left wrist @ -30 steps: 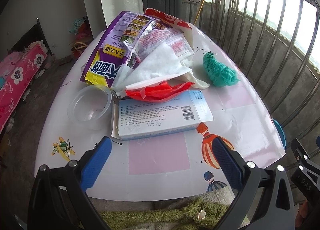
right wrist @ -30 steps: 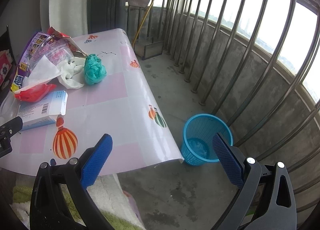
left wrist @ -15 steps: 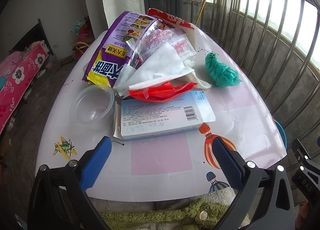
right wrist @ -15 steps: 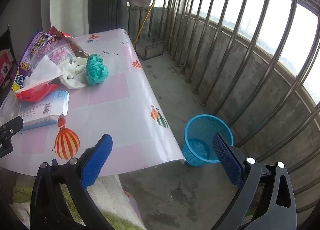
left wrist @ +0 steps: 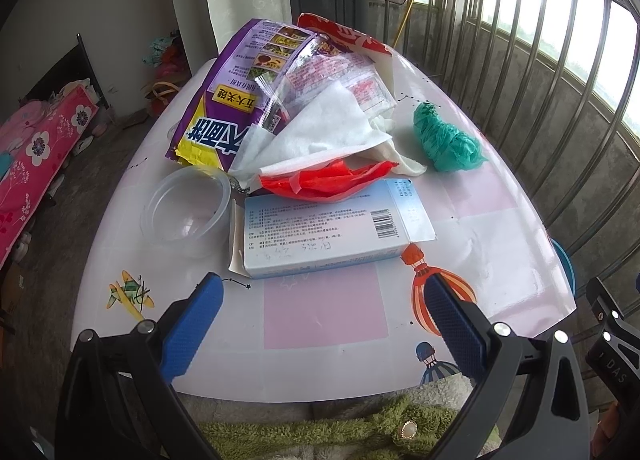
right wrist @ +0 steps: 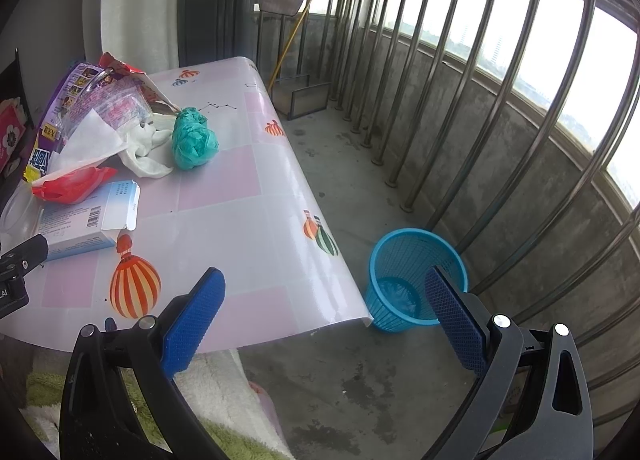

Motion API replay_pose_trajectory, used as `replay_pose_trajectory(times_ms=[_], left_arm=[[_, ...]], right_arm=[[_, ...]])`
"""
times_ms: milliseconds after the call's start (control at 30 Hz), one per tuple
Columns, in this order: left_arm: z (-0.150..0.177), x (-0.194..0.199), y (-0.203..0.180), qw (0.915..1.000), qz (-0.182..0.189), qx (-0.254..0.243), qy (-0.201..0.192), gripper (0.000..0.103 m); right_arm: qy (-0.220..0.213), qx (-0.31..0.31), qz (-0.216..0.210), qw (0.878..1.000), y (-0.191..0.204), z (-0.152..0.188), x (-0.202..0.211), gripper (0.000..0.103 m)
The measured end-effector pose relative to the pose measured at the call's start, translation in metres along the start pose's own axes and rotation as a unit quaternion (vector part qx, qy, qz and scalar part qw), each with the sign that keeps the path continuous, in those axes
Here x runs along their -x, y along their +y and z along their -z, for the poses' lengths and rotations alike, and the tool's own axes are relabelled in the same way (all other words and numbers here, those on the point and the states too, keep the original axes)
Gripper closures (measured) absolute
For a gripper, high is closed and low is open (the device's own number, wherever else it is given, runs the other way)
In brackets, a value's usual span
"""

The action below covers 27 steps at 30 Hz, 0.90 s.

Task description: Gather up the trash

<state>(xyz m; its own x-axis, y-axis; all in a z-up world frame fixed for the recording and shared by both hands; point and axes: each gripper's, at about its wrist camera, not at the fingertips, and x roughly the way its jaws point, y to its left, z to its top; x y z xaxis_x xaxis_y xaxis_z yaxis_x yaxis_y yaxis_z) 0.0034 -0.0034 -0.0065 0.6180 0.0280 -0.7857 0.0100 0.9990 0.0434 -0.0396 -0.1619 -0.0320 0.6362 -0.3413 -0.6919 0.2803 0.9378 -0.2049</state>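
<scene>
The table (left wrist: 500, 236) sits a little nearer and lower in the left view than a second ago, so the left gripper (left wrist: 322, 318) is easing toward the rubbish; nothing on the table has shifted. The pile is intact at the far end: purple packet (left wrist: 236, 99), white tissue (left wrist: 320, 131), red wrapper (left wrist: 332, 181), with the blue-and-white box (left wrist: 320, 232) closest and a clear tub (left wrist: 186, 211) beside it. A green wad (left wrist: 444, 137) lies apart. The blue bin (right wrist: 416, 280) stands on the floor by the table's corner. The right gripper (right wrist: 324, 316) hangs over that corner. Both grippers have jaws wide apart, empty. Collection looks barely begun; the box seems the likely first pick.
</scene>
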Motion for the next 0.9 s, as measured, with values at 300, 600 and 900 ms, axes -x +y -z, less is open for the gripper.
replay_pose_trajectory(times_ms=[300, 600, 900], left_arm=[[0.001, -0.001, 0.0, 1.0, -0.002, -0.001, 0.002, 0.004], [0.001, -0.001, 0.0, 1.0, -0.004, -0.001, 0.005, 0.004], [0.0, -0.001, 0.003, 1.0, -0.005, -0.007, -0.004, 0.004]], right_arm=[[0.0, -0.001, -0.001, 1.0, -0.001, -0.001, 0.0, 0.008], [0.0, -0.001, -0.002, 1.0, 0.0, -0.001, 0.0, 0.008], [-0.007, -0.008, -0.018, 1.0, 0.011, -0.002, -0.005, 0.008]])
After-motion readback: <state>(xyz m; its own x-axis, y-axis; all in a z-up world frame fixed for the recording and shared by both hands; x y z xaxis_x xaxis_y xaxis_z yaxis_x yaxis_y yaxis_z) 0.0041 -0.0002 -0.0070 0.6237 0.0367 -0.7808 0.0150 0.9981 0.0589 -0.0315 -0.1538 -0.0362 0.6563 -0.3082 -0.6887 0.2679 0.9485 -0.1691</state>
